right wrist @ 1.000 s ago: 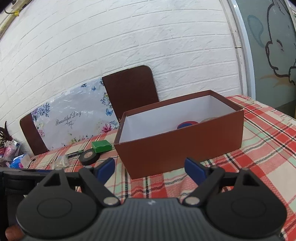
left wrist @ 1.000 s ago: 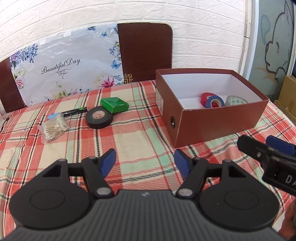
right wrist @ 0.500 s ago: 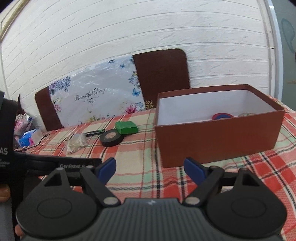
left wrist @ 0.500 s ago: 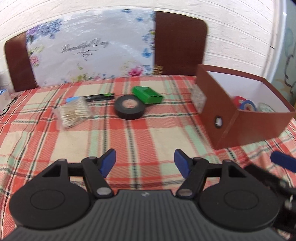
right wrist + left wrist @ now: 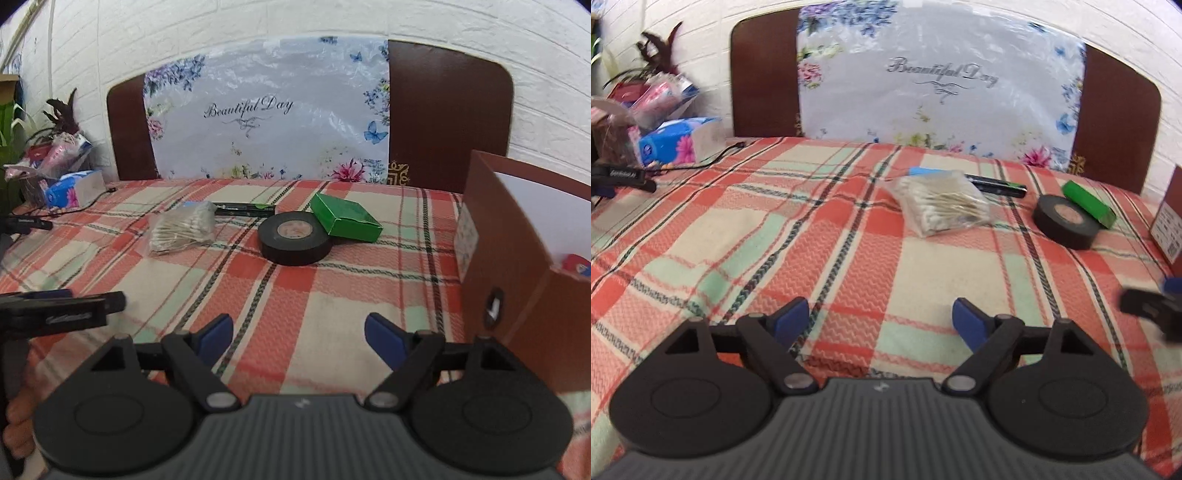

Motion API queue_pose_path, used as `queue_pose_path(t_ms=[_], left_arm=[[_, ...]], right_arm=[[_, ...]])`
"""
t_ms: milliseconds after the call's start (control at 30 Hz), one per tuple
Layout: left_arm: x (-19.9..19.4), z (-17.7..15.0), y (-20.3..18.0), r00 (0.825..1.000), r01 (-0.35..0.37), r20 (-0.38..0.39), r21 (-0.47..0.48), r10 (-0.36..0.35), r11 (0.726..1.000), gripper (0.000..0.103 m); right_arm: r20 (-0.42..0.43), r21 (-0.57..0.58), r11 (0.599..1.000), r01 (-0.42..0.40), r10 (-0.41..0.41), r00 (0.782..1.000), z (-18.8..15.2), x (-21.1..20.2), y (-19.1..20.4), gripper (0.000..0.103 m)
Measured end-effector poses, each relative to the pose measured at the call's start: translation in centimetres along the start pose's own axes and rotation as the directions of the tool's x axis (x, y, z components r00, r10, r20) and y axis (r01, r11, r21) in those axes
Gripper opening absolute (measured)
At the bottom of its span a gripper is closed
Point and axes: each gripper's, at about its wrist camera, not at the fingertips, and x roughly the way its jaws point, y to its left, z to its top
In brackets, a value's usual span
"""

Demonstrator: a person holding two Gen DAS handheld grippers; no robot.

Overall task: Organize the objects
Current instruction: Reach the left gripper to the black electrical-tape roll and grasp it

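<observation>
On the plaid tablecloth (image 5: 849, 236), only the right view shows the box (image 5: 517, 280) interior; both jaws gape empty.

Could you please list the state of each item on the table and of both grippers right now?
Left gripper: open, empty, jaws just widened.
Right gripper: open, empty.
Black tape roll: lying flat.
Green box: closed, flat.
Bag of cotton swabs: lying flat.
Brown box: open-topped.

free: bare checked cloth (image 5: 295, 295) in front | blocked: brown box (image 5: 517, 266) at right; tape roll (image 5: 294, 238), swab bag (image 5: 183, 230) beyond
</observation>
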Motion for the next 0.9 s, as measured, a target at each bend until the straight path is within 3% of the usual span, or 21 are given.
queue_pose_path(t_ms=[67,100,300,433,633,800,900], left_arm=[[0.0,0.0,-0.2,1.000,0.028,0.005,0.015,-0.028,0.999,0.086],[0.3,0.0,-0.2,0.999,0.033,0.004,0.010,-0.033,0.999,0.086],[0.5,-0.1,0.1,0.998,0.063,0.017,-0.014,-0.063,0.998,0.086],[0.5,-0.1,0.1,0.997,0.074,0.022,-0.018,-0.073,0.997,0.086],[0.6,0.0,0.1,0.997,0.077,0.016,-0.020,-0.077,0.997,0.086],[0.8,0.1,0.0,0.994,0.107,-0.002,0.001,-0.107,0.994,0.091],[0.5,0.5,-0.8,0.991,0.127,-0.038,0.035,-0.126,0.991,0.091]], right_arm=[[-0.048,-0.026,1.000,0.008,-0.009,0.999,0.9,3.5,0.0,0.082],[-0.063,-0.032,0.999,0.015,-0.017,0.998,1.4,5.2,0.1,0.087],[-0.046,-0.014,1.000,0.014,-0.015,0.999,4.8,10.8,1.0,0.090],[-0.040,-0.028,1.000,0.010,-0.011,0.999,5.4,11.6,1.4,0.081],[-0.057,-0.032,0.999,-0.025,0.023,0.998,2.9,7.8,1.0,0.081],[-0.081,-0.083,0.994,-0.066,0.060,0.995,-2.9,-0.6,0.0,0.082],[-0.069,-0.106,0.994,-0.029,0.022,0.997,-6.0,-5.3,-0.8,0.083]])
